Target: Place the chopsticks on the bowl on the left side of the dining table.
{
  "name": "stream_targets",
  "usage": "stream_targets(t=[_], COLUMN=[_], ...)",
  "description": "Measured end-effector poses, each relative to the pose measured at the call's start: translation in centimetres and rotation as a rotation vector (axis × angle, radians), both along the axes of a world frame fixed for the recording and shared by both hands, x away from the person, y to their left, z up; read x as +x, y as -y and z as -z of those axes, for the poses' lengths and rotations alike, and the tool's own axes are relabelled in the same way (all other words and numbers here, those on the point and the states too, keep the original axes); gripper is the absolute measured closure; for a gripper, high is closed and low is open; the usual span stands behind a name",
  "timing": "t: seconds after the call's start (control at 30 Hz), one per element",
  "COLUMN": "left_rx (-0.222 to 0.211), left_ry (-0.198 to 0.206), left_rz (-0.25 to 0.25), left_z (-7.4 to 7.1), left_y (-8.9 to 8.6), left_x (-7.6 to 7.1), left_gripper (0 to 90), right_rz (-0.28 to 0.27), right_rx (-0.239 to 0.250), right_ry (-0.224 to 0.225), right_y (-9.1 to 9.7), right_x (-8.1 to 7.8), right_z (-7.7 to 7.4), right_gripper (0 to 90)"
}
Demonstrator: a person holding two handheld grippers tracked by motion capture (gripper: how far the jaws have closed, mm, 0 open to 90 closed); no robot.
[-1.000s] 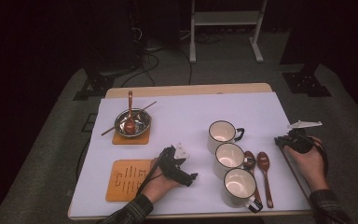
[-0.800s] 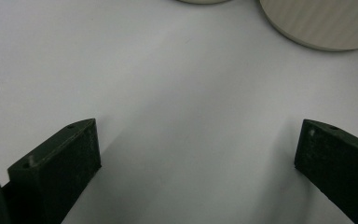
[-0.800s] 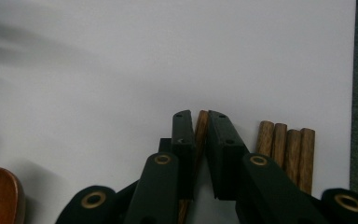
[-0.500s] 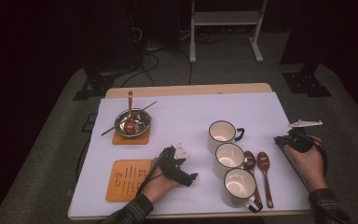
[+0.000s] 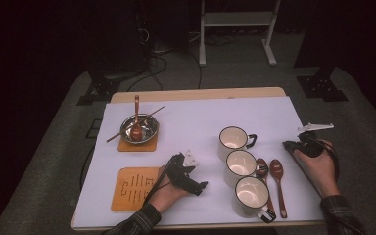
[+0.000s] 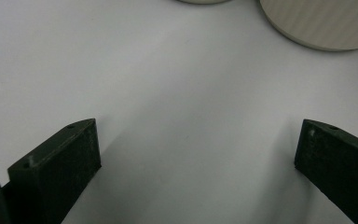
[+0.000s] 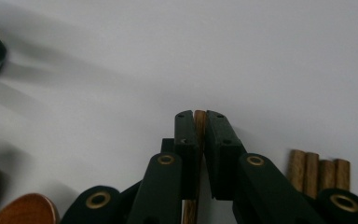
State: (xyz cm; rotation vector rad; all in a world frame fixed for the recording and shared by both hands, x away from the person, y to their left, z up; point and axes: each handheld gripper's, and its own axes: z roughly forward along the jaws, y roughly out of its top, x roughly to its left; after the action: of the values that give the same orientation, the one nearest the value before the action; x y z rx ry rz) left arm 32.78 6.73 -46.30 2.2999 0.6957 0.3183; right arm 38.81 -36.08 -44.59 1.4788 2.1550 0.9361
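Observation:
My right gripper (image 7: pixel 199 116) is shut on a thin wooden chopstick (image 7: pixel 189 212) just above the white table. Several more chopsticks (image 7: pixel 319 170) lie side by side to its right. In the high view this right gripper (image 5: pixel 289 145) sits at the table's right edge, beside two brown wooden spoons (image 5: pixel 277 171). My left gripper (image 6: pixel 198 140) stands open over bare white table with nothing between its jaws. In the high view the left gripper (image 5: pixel 196 175) rests near the front, pointing at three cream mugs (image 5: pixel 241 164).
At the back left a steel bowl (image 5: pixel 138 128) on a wooden coaster holds a spoon and a chopstick. An empty slotted coaster (image 5: pixel 134 188) lies front left. A ribbed mug wall (image 6: pixel 326 23) stands ahead of the left gripper. Spoon bowls (image 7: pixel 25 210) lie at the lower left of the right gripper view.

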Motion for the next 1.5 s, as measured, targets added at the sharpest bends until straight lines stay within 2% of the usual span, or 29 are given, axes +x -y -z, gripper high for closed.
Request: stream_targets(t=[0.3, 0.77, 1.0, 1.13, 1.2, 1.27, 1.33, 1.5], left_rx=[-0.001, -0.001, -0.001, 0.000, -0.001, 0.000, -0.001, -0.001], left_ry=[0.001, 0.001, 0.001, 0.001, 0.001, 0.000, 0.001, 0.000], left_rz=[0.000, 0.000, 0.000, 0.000, 0.000, 0.000, 0.000, 0.000], left_z=[0.0, 0.0, 0.0, 0.0, 0.0, 0.0, 0.0, 0.0], left_y=[0.0, 0.0, 0.0, 0.0, 0.0, 0.0, 0.0, 0.0], left_x=[0.0, 0.0, 0.0, 0.0, 0.0, 0.0, 0.0, 0.0], left_gripper=[0.0, 0.0, 0.0, 0.0, 0.0, 0.0, 0.0, 0.0], right_rz=[-0.051, -0.107, -0.115, -0.117, -0.121, -0.122, -0.122, -0.118], right_rx=[0.025, 0.014, -0.004, -0.004, 0.003, 0.005, 0.016, 0.021], right_ry=[0.004, -0.004, -0.015, -0.013, -0.008, -0.005, 0.009, 0.028], right_y=[-1.9, -5.0, -5.7, -5.7, -5.6, -5.6, -5.2, -4.4], right_x=[1.1, 3.2, 3.8, 3.8, 3.6, 3.5, 3.0, 1.9], right_z=[-0.4, 0.0, 0.5, 0.6, 0.5, 0.5, 0.1, -0.6], right_gripper=[83.5, 83.6, 83.4, 82.8, 74.8, 73.9, 70.4, 69.0])
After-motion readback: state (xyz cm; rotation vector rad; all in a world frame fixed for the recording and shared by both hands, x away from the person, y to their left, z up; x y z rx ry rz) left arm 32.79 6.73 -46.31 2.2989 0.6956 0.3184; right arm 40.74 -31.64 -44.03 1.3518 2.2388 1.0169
